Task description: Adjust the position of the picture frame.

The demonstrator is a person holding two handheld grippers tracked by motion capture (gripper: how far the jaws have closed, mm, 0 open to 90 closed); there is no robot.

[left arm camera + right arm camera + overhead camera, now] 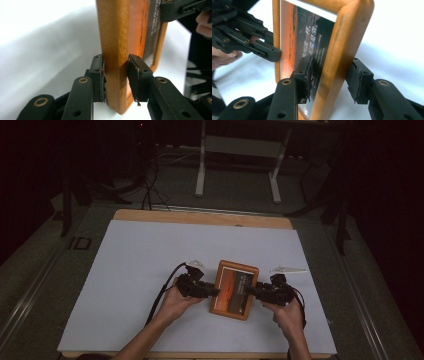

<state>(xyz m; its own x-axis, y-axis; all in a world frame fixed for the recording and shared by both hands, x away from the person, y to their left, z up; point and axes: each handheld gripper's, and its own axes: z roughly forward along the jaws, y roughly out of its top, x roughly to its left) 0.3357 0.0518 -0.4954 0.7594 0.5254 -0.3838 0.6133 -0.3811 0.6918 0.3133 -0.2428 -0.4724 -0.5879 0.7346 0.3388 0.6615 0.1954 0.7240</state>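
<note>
Both claws are on the wooden picture frame (234,289), one at each long side. In the left gripper view the left claw (115,80) has narrowed onto the frame's left rail, its pads (102,80) pressing the wood front and back. In the right gripper view the right claw (329,81) straddles the opposite rail: one pad rests against the glass, while the other pad (358,82) stands just off the wood, so that grip does not look settled yet.

From above, the frame sits near the middle of the white tabletop (140,270), slightly skewed, with the person's hands (175,304) coming in from the near edge. In the gripper views it seems to be tilted up off the surface, though I cannot tell whether its lower edge touches.

This looks like the grasping step of a two-handed lift. Next, the right claw needs to finish closing on its rail, then both should rise together, keeping the frame level so it does not twist or slip.
</note>
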